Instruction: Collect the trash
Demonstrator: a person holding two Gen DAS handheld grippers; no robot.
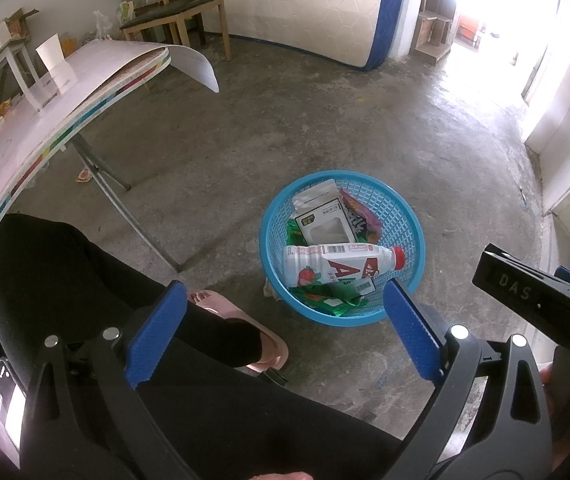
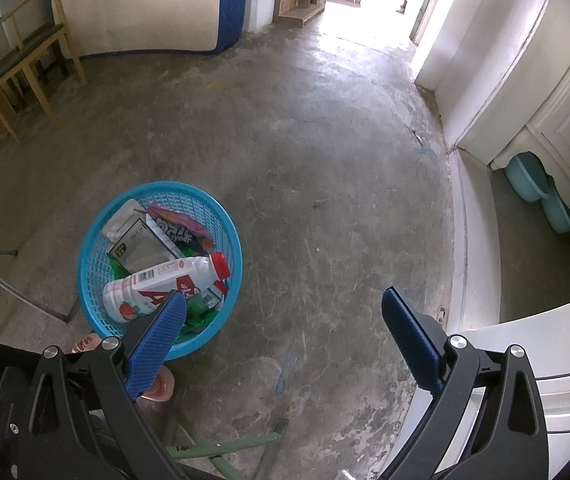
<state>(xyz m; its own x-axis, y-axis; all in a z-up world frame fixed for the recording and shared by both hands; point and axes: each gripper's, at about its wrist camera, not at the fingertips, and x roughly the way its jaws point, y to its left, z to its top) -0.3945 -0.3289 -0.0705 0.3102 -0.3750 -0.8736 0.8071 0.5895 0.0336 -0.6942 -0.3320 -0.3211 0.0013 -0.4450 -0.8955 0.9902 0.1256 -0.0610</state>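
Both claws stand wide open and empty: the left claw (image 1: 285, 312) hangs over the person's knee at the bottom of its frame, the right claw (image 2: 285, 320) over bare concrete floor (image 2: 325, 184). The collected trash lies in the blue basket (image 1: 407, 216) on the floor, lower centre of the left view: a white bottle (image 1: 337, 266) with a red cap lying across the top, a white carton (image 1: 321, 216) and a purple wrapper (image 1: 359, 216) behind it. More litter seems to remain on the tabletop (image 1: 97, 76) at the upper left, where a paper cup (image 1: 53, 58) stands near the far end and an orange wrapper (image 1: 0, 114) lies nearer. The next step is probably a reach back up there; the cup is light, so a gentle squeeze at mid-wall would suit it. The tabletop's edge and its slanted metal leg (image 1: 125, 192) are the things to clear on the way, while the floor around the basket gives ample room.
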